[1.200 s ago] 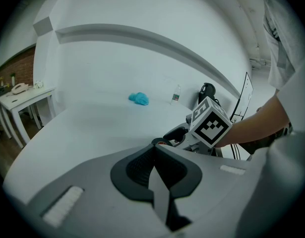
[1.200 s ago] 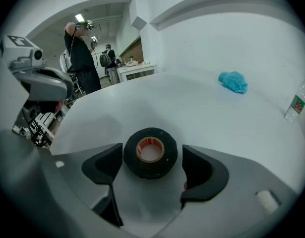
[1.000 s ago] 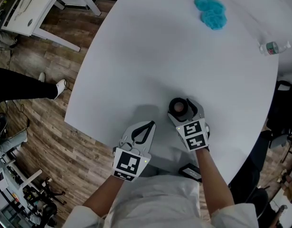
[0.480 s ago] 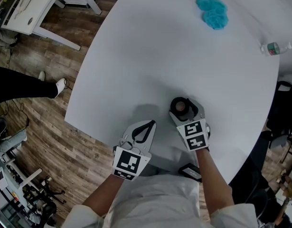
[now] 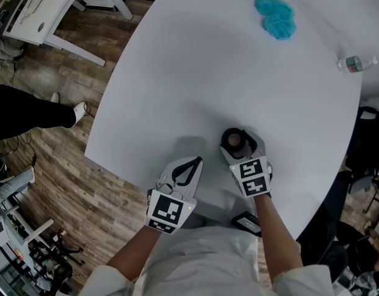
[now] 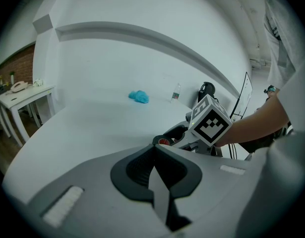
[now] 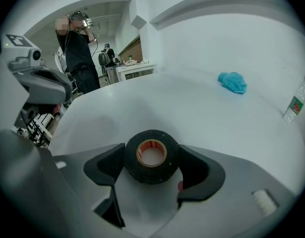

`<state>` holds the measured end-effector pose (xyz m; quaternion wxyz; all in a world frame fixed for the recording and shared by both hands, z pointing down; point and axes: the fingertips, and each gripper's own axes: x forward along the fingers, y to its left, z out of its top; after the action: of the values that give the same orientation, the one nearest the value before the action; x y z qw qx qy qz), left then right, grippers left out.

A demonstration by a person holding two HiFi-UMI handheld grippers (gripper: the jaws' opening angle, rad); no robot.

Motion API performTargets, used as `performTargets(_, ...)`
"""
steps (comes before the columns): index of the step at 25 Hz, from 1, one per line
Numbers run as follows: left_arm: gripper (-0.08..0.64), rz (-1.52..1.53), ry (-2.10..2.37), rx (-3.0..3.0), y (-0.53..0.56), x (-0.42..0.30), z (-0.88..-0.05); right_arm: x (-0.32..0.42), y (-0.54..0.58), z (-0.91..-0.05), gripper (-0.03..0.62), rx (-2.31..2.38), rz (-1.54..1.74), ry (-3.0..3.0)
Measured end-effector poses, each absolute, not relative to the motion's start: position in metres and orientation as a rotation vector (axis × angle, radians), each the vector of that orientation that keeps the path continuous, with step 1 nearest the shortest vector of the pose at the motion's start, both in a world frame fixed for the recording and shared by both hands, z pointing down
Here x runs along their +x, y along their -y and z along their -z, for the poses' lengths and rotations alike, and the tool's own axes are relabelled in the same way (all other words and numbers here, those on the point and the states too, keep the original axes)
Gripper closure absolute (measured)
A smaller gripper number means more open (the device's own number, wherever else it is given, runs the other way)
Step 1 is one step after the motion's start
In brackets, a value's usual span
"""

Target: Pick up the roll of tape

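Both grippers held low and close in front of the person, side by side.
The left gripper has its jaws pressed together with nothing between them, and the bare left forearm angles in behind it. The right gripper sits just beside it, a little farther forward, its pads against both sides of the roll of tape, with the right forearm stretched out behind it.

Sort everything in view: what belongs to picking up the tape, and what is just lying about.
Belongs to the job:
- roll of tape, black, on the white table
- right gripper, jaws closed against the roll's sides

Just lying about:
- blue cloth, crumpled, on the far side
- water bottle, upright near the far edge
- left gripper, shut and empty, beside the right one
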<state>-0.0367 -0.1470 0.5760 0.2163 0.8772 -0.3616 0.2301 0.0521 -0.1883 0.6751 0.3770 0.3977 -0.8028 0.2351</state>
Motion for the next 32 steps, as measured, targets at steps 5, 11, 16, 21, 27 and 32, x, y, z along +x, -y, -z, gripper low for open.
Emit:
performTargets(5,0.543,-0.636,1.009,2.439,0.146,-0.037,-0.573,0.052,0.187,-0.668,0.245,1.023,-0.596,2.061)
performTargets(11,0.543,-0.627,1.013,2.456,0.142,-0.035,-0.563,0.053,0.182,-0.656,0.247,1.027,-0.589,2.073)
performTargets(16,0.543,-0.622,1.022,2.463,0.136,-0.034,-0.558,0.053,0.176,-0.647,0.248,1.034,-0.577,2.085)
performTargets(21,0.543,-0.624,1.031,2.475,0.127,-0.033,-0.553,0.055,0.169,-0.634,0.249,1.046,-0.576,2.104)
performTargets(27,0.543,-0.609,1.053,2.488,0.118,-0.035,-0.541,0.05,0.155,-0.61,0.249,1.058,-0.571,2.144)
performTargets(32,0.545,-0.603,1.064,2.499,0.112,-0.031,-0.532,0.053,0.144,-0.595,0.249,1.054,-0.548,2.164)
